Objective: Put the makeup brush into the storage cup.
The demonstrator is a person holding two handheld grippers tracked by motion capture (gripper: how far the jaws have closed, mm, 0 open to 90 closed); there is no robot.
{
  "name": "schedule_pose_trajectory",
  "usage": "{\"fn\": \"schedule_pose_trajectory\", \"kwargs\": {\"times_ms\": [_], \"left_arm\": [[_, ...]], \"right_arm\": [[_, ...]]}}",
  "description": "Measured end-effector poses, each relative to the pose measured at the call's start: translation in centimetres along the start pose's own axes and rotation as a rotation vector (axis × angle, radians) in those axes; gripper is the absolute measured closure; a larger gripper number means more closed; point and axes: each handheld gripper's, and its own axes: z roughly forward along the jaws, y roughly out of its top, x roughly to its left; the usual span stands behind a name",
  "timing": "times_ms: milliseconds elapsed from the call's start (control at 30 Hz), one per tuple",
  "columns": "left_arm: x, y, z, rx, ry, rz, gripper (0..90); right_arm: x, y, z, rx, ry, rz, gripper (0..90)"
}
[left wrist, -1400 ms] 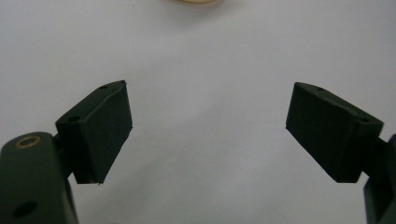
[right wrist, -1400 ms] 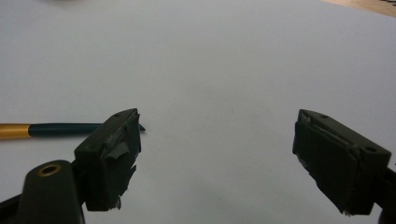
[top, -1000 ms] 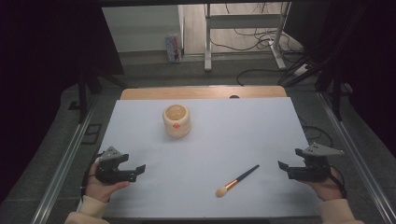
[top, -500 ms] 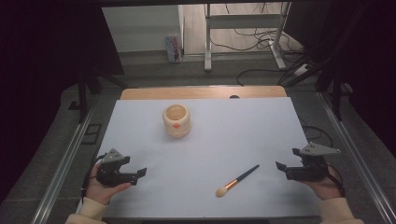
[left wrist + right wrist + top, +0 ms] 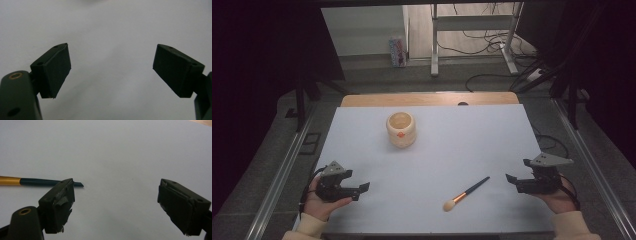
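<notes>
Taking the makeup brush (image 5: 465, 192) on the white mat (image 5: 437, 150) as our landmark: well to its left we hold the left gripper (image 5: 357, 190), jaws apart and empty. Beyond the brush stands the wooden cup (image 5: 401, 129). Just right of its handle tip, our right gripper (image 5: 511, 179) gapes, empty.

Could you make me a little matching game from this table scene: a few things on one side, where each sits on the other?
Things:
1. cup
2. brush
3. left gripper
4. right gripper

Places:
A. near right edge of the mat, jaws open
B. far middle of the mat, upright
C. near left corner, jaws open
D. lying flat near the front, right of centre

Pairs: 1-B, 2-D, 3-C, 4-A
</notes>
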Motion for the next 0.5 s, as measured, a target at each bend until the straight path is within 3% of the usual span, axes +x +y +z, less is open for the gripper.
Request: {"fn": "schedule_pose_trajectory", "kwargs": {"times_ms": [500], "left_arm": [[0.11, -0.07, -0.14, 0.006, 0.010, -0.009, 15.6]], "right_arm": [[0.29, 0.27, 0.17, 0.010, 0.025, -0.041, 14.5]]}}
